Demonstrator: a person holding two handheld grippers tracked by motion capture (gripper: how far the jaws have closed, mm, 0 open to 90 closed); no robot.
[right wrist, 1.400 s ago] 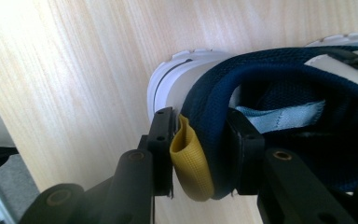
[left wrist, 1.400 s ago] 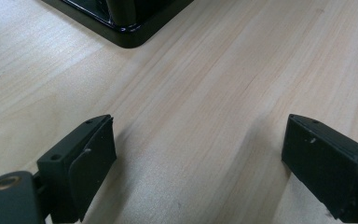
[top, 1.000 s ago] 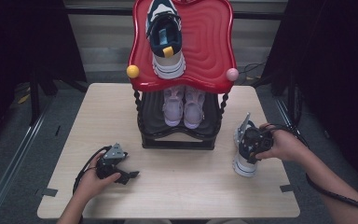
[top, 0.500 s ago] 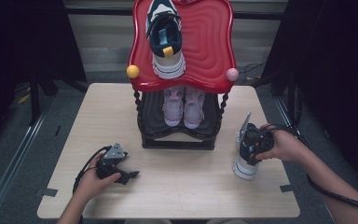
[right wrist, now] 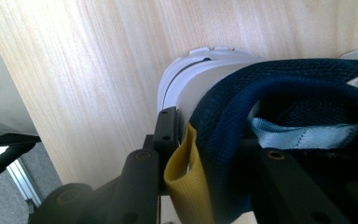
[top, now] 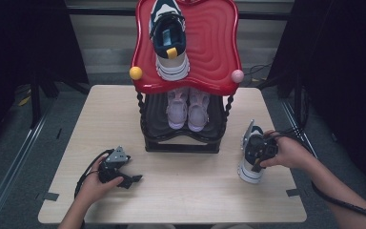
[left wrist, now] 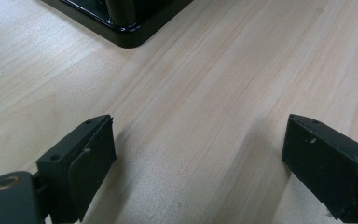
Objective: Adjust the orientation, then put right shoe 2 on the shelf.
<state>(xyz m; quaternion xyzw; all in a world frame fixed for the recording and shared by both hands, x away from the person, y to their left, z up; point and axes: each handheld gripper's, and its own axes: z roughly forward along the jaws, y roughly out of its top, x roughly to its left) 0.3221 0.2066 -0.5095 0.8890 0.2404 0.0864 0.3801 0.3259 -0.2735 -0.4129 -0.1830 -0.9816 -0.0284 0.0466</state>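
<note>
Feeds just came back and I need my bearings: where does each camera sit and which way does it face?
High view: above the near side, looking forward and down at the table, rack, both forearms.
Left gripper view: on the left hand-held gripper, open jaws over bare table, rack base ahead.
Right gripper view: on the right hand-held gripper, clamped on the navy sneaker's heel.
Shared: high and right gripper views show that sneaker.

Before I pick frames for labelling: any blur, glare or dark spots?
High view: table evenly lit, surroundings dark, soft sheen on the red shelf. Left gripper view: sharp wood grain, soft jaw shadows. Right gripper view: sneaker sharp, yellow tab slightly soft.
</note>
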